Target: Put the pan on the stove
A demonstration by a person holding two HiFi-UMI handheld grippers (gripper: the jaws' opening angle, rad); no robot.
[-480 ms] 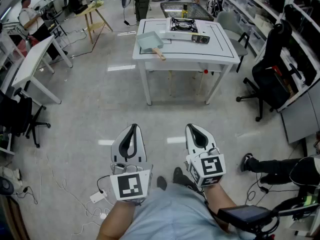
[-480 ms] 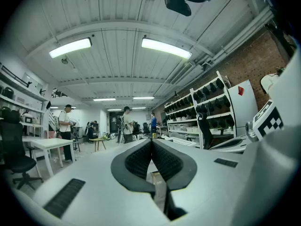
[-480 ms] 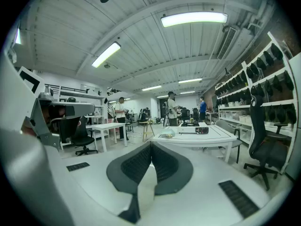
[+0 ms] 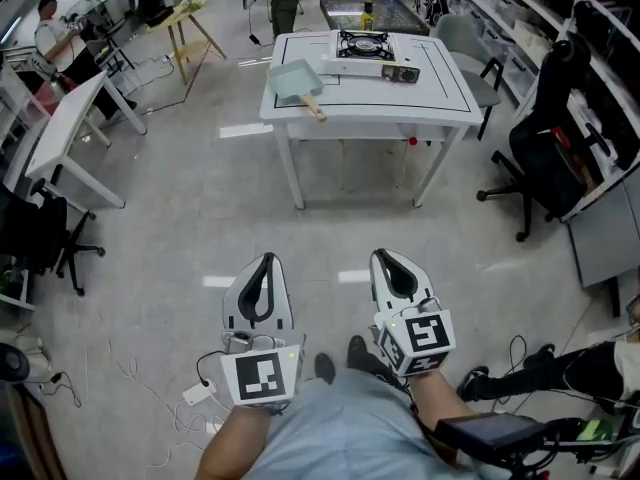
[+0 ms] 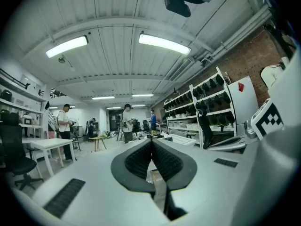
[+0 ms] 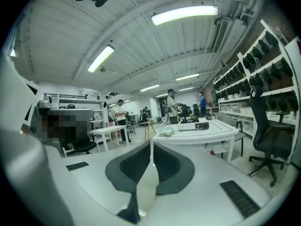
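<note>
Left hand-held gripper [image 4: 262,260] and right hand-held gripper [image 4: 386,258] hover, jaws together and empty, well short of the tabletop [image 4: 440,90] bearing the pan [image 4: 295,81].

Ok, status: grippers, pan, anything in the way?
Left gripper and right gripper shut, empty. Pan on table, left of stove, untouched. Floor ahead open.

Matt pan [image 4: 294,79] (wooden handle [image 4: 316,111]), glossy floor [image 4: 180,228].
</note>
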